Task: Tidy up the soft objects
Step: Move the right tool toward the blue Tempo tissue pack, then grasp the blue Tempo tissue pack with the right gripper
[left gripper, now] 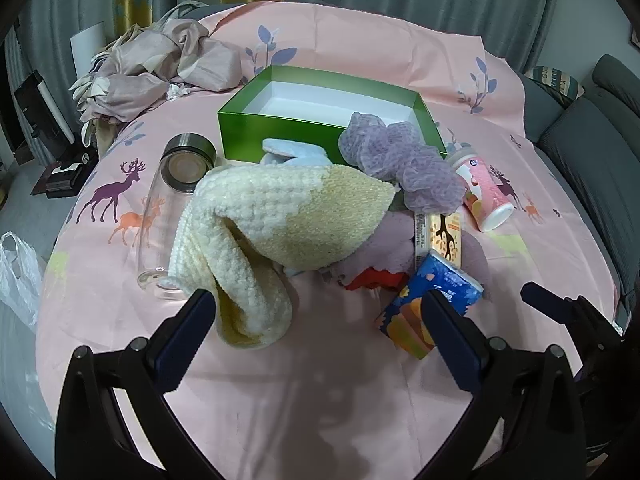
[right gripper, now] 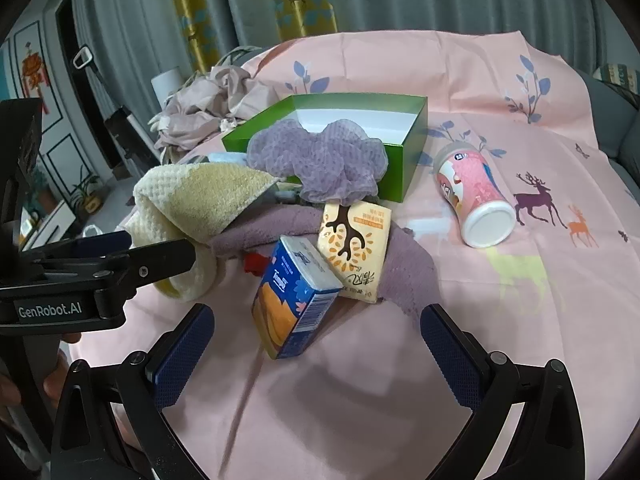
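A cream and yellow fluffy towel [left gripper: 256, 236] lies in a heap on the pink cloth, and it also shows in the right wrist view [right gripper: 200, 200]. A purple mesh bath puff [left gripper: 396, 160] leans on the front wall of the open green box [left gripper: 280, 128]; the puff [right gripper: 320, 160] hides part of the box [right gripper: 412, 152]. A mauve towel [right gripper: 272, 228] lies under two tissue packs. My left gripper [left gripper: 320, 304] is open, its left finger beside the cream towel's lower end. My right gripper [right gripper: 316, 320] is open around the blue tissue pack [right gripper: 296, 300], not touching it.
A glass bottle [left gripper: 168, 208] lies left of the towel. A pink canister [right gripper: 476, 200] lies on its side right of the box. An orange-print tissue pack [right gripper: 356, 252], a red item [left gripper: 376, 280] and a light blue cloth [left gripper: 288, 152] sit in the pile. Crumpled fabric [left gripper: 160, 68] is at back left.
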